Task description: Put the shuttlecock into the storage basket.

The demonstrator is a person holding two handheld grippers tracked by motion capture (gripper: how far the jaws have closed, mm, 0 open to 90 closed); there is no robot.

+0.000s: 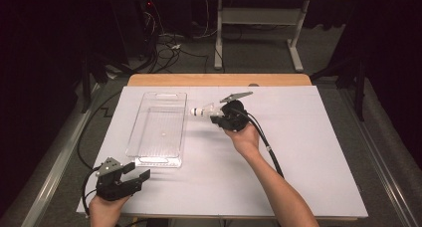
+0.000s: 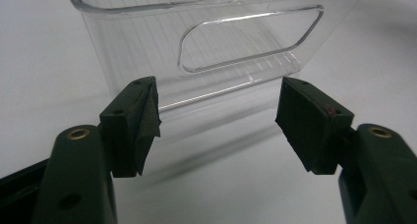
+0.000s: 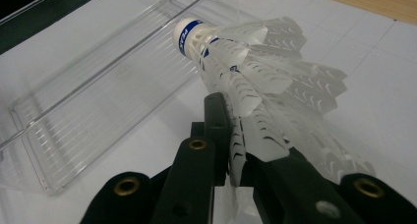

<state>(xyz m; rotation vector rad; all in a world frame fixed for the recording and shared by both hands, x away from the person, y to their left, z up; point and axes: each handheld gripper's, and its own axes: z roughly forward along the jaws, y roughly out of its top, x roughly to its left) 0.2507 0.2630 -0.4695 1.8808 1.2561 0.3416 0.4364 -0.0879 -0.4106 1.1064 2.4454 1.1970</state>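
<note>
Right gripper [image 1: 215,116], clamped on the skirt of a white shuttlecock [image 1: 203,110], holds it just right of the clear tray [image 1: 158,157]; left gripper [image 1: 135,173] rests agape near the tray's near end.

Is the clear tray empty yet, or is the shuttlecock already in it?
Empty: the clear tray holds nothing; the shuttlecock is clamped in the right gripper beside it.

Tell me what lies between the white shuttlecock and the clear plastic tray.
Nothing: in the high view, bare white table sheet separates the white shuttlecock from the clear plastic tray.
</note>
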